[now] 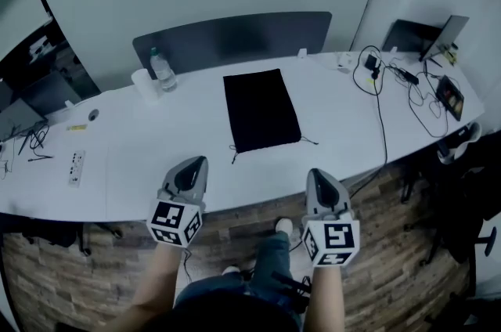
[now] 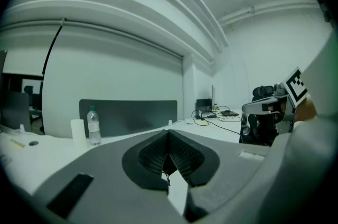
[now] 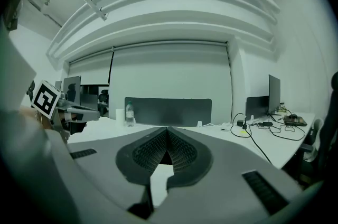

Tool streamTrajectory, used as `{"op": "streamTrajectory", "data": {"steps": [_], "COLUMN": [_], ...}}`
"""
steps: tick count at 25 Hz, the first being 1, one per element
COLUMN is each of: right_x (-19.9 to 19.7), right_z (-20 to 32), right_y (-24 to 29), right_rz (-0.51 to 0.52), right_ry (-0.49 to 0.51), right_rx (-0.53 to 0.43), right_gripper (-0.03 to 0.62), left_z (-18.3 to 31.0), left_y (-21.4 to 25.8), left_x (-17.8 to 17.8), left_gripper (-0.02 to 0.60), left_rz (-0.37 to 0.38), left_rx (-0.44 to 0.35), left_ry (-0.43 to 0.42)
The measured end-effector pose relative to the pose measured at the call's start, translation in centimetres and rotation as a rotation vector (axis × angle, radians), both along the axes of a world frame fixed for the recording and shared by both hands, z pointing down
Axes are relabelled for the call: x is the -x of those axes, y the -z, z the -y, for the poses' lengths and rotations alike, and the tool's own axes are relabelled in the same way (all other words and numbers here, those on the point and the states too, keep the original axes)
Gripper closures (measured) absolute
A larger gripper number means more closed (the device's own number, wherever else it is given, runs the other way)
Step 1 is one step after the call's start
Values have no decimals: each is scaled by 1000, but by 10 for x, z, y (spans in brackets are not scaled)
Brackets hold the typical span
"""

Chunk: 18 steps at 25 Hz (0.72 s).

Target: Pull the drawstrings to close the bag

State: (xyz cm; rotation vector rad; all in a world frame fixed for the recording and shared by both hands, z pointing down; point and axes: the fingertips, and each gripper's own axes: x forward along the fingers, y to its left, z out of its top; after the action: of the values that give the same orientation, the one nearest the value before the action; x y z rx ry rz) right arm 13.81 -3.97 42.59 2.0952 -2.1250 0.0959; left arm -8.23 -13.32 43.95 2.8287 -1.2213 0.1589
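A flat black drawstring bag (image 1: 261, 110) lies on the white table (image 1: 337, 119), its mouth toward me. Thin drawstring ends (image 1: 233, 153) stick out at its near left and near right (image 1: 310, 140) corners. My left gripper (image 1: 198, 160) hovers near the table's front edge, left of the bag and short of it, jaws shut and empty. My right gripper (image 1: 315, 173) hangs just off the front edge, right of the bag's mouth, also shut and empty. In both gripper views the ribbed pads (image 2: 169, 151) (image 3: 166, 146) meet with nothing between them; the bag is hidden there.
A water bottle (image 1: 163, 70) and a white cup (image 1: 144, 84) stand at the back left before a dark divider panel (image 1: 235, 37). Cables and devices (image 1: 407, 80) crowd the right end. A power strip (image 1: 76, 167) lies at the left. The person's legs and wood floor (image 1: 258, 276) are below.
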Motion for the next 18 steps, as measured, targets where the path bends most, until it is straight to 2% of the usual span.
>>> {"op": "streamTrajectory", "data": {"steps": [4,9,14,16,18], "right_x": [-53,-100,-129,-134,-135], "right_z": [43,98,146,159,167], "right_y": [-11,-27,-55,-67,-81], "right_rz": [7,-8,-2,33,52], "right_ry": [28,126,247,302,359], "right_rx": [32,107,216,257,304], "right_gripper": [600,600,600,600,600], "left_z": [39,75,92,91,84], "left_y": [-18,-47,-78,-96,-116], "left_x": [-23,-40,-57,-66,-74], "left_gripper": [583,583,581,508,465], "left_rz": [-19,-31,24,70,128], "left_rx": [94,212,338,406,471], "left_ry": [74,162,178,151,122]}}
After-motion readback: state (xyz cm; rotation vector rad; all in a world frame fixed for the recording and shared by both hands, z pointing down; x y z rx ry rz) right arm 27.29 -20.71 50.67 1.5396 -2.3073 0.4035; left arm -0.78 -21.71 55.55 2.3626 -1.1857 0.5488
